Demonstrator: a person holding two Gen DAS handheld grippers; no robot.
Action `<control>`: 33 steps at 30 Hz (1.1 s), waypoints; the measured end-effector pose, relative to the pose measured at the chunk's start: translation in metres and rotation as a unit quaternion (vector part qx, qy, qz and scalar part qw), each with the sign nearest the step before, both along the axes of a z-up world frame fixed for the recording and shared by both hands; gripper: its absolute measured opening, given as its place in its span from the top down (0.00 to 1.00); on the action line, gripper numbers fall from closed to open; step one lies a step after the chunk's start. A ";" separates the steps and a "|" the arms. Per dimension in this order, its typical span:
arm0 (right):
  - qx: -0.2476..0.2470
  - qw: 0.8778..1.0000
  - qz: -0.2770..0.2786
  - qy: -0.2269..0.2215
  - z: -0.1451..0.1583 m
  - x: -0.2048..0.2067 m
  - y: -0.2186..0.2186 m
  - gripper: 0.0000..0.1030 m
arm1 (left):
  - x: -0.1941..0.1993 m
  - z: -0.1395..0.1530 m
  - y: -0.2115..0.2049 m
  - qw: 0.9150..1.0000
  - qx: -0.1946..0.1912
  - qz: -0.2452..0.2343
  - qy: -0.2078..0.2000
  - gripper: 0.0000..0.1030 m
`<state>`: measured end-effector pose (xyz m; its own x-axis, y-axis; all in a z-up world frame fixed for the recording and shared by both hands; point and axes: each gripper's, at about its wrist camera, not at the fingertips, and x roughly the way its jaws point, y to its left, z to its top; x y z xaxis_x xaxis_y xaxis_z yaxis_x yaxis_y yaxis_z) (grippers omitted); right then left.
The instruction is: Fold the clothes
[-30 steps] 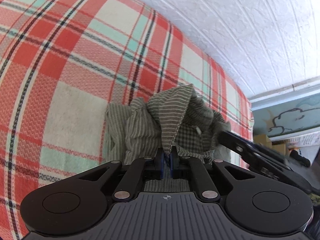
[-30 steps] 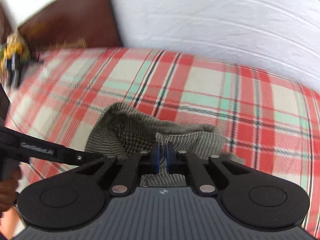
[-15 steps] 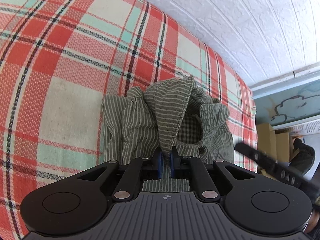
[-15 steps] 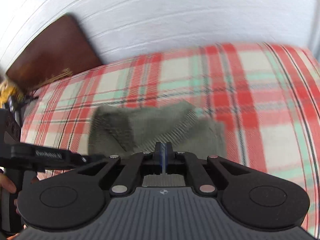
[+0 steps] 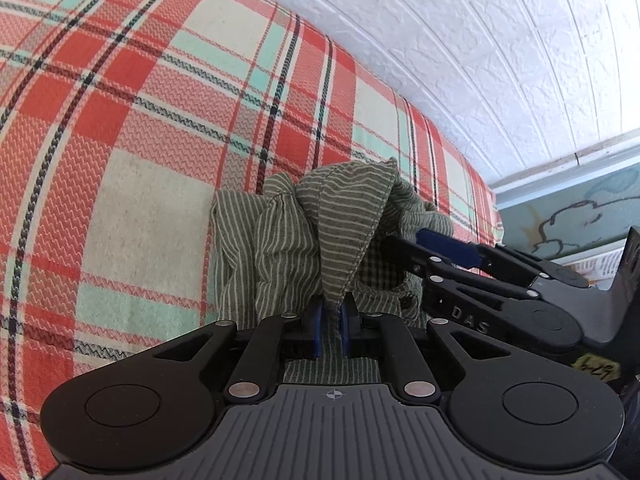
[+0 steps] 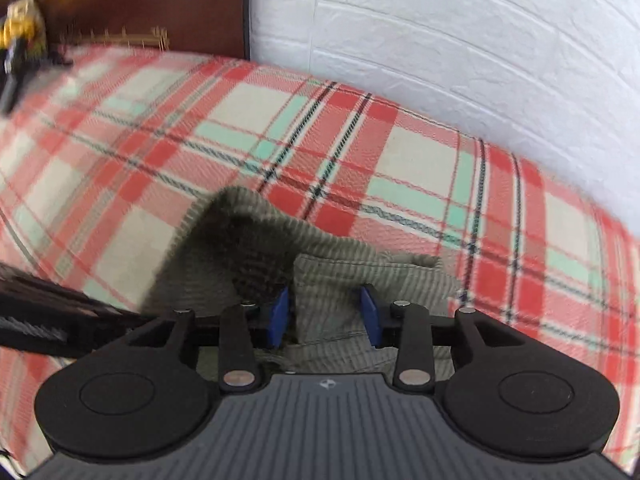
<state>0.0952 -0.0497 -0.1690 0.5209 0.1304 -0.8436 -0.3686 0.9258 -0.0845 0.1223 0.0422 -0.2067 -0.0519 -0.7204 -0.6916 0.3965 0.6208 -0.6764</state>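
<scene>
We lose the near edge of the green striped garment (image 5: 280,248) behind the left gripper (image 5: 331,322) at the bottom of the left wrist frame. The right gripper (image 5: 404,248) reaches in from the right edge, which cuts off its body. In the right wrist view the whole frame is smeared; a yellow and black object (image 6: 18,36) at the upper left is too blurred to identify, and the bed (image 6: 400,160) runs off both sides.

A red, cream and mint plaid bedsheet (image 5: 152,128) fills the foreground. Behind the bedsheet rises a white embossed wall (image 5: 460,60), with a dark wooden headboard (image 6: 140,4) at its far corner (blurred).
</scene>
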 end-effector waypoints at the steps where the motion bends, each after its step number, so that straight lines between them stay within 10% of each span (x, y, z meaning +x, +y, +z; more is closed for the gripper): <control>1: 0.011 1.000 -0.013 0.004 0.002 0.000 -0.004 0.95 | 0.000 0.000 0.000 1.000 -0.001 0.001 0.001 0.78; 9: 0.156 0.975 -0.160 -0.001 0.035 -0.027 -0.064 0.95 | 0.000 0.019 -0.003 1.000 -0.023 -0.010 -0.017 0.78; 20: 0.345 0.860 -0.350 0.137 -0.027 -0.065 -0.137 0.95 | -0.025 -0.006 -0.008 0.999 0.021 -0.038 -0.011 0.81; 26: 0.340 0.866 -0.341 0.136 -0.033 -0.064 -0.131 0.89 | -0.028 0.003 -0.007 0.998 0.031 -0.036 -0.040 0.72; 33: 0.339 0.876 -0.318 0.128 -0.027 -0.061 -0.133 0.84 | -0.044 0.059 -0.012 0.970 0.040 -0.091 -0.223 0.43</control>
<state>0.0338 -0.1825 -0.1955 0.4743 0.3998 -0.7843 0.3130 0.7561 0.5747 0.0787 0.0305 -0.1474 0.1440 -0.6705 -0.7278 0.7462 0.5566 -0.3652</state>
